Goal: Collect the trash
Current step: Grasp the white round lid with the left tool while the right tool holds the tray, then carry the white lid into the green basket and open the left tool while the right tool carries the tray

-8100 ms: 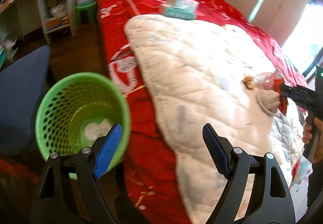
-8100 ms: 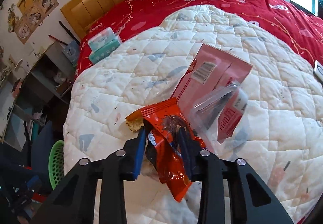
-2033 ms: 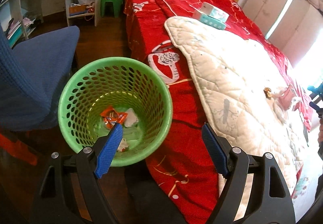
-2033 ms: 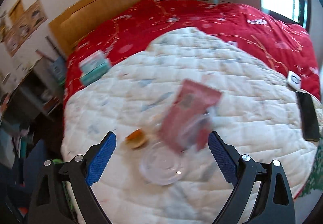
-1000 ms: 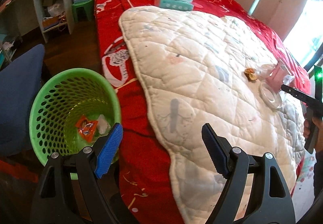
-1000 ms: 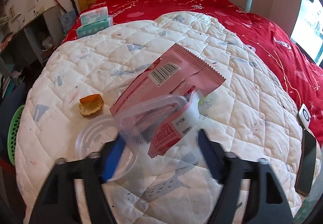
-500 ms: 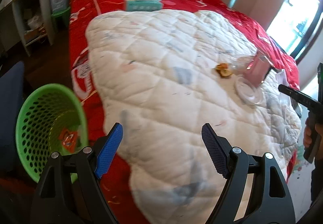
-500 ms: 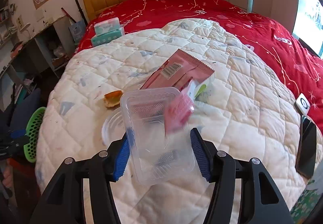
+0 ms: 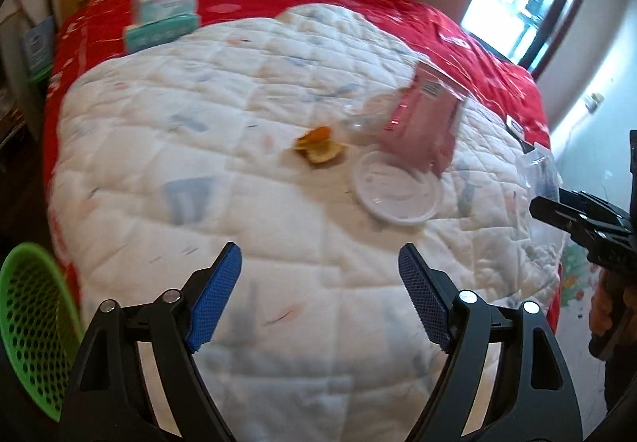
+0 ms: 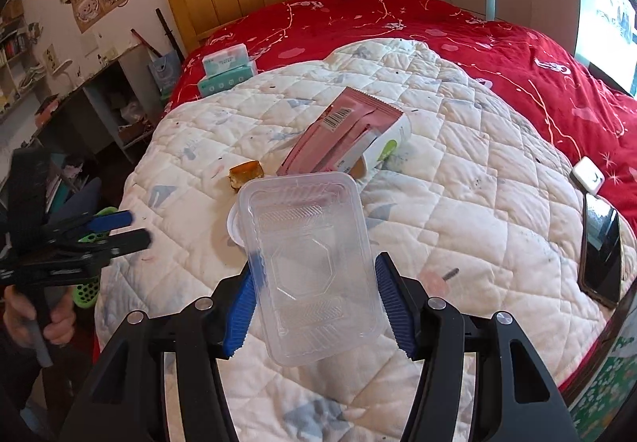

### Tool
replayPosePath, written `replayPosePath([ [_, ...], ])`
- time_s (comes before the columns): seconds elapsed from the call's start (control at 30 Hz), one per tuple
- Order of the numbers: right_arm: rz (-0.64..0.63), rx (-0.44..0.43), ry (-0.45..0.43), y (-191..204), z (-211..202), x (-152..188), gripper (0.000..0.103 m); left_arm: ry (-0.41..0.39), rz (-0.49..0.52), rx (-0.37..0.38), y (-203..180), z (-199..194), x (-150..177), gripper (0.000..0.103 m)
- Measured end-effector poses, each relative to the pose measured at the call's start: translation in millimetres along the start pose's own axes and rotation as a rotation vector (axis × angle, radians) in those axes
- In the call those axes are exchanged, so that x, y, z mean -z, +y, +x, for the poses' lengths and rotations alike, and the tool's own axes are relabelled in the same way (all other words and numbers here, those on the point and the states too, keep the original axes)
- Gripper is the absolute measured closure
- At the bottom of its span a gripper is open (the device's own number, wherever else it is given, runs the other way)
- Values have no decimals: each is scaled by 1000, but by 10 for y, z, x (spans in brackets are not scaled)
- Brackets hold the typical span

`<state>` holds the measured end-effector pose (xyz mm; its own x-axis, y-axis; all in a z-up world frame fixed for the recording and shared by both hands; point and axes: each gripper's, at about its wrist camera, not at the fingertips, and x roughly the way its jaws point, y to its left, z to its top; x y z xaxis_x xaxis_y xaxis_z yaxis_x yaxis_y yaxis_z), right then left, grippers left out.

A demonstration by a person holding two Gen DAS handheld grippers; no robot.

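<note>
Clear rectangular plastic tray (image 10: 310, 263), at centre of the right wrist view, is clamped by its long sides in the right gripper (image 10: 316, 302), lifted above the white quilt (image 10: 458, 203). Next, I judge, comes carrying it to the green perforated basket (image 9: 28, 326), lower left. The left gripper (image 9: 320, 294) hangs empty, jaws apart. Pink wrapper (image 10: 342, 135), round lid (image 9: 398, 195) and orange crust (image 9: 318, 149) remain; nothing blocks the way.

On the quilt (image 10: 458, 179), taking the snack packet (image 10: 346, 139) as landmark: bread piece (image 10: 246, 172) to its left, round lid (image 9: 398, 190) before it, tissue boxes (image 10: 227, 73) behind-left, phone (image 10: 600, 248) far right.
</note>
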<state>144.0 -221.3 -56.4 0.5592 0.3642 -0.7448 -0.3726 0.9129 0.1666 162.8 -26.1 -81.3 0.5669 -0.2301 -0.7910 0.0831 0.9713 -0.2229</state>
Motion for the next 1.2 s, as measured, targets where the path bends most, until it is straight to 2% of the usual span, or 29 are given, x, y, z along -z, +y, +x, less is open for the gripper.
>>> replayPosePath([
  [0.07, 9, -7, -7, -18, -30, 24, 47, 9, 20, -1, -83, 98, -62, 21],
  [0.17, 22, -13, -15, -52, -56, 58, 47, 33, 50, 38, -198, 260, -133, 20],
  [0.27, 42, -19, -24, -105, -83, 85, 47, 51, 98, 62, -364, 407, -186, 13],
  [0.33, 49, -16, -26, -143, -91, 99, 47, 51, 128, 60, -437, 474, -210, 9],
  [0.57, 59, 0, -29, -251, -98, 136, 47, 92, 190, 63, -620, 784, -305, 8],
  [0.87, 93, -1, -26, -359, -81, 205, 47, 109, 227, 6, -741, 1084, -349, 9],
  [0.9, 95, -1, -26, -359, -81, 212, 47, 108, 225, 9, -736, 1094, -347, 14],
  [1.2, 103, -13, -35, -263, -121, 261, 47, 45, 202, 27, -638, 780, -222, 15],
])
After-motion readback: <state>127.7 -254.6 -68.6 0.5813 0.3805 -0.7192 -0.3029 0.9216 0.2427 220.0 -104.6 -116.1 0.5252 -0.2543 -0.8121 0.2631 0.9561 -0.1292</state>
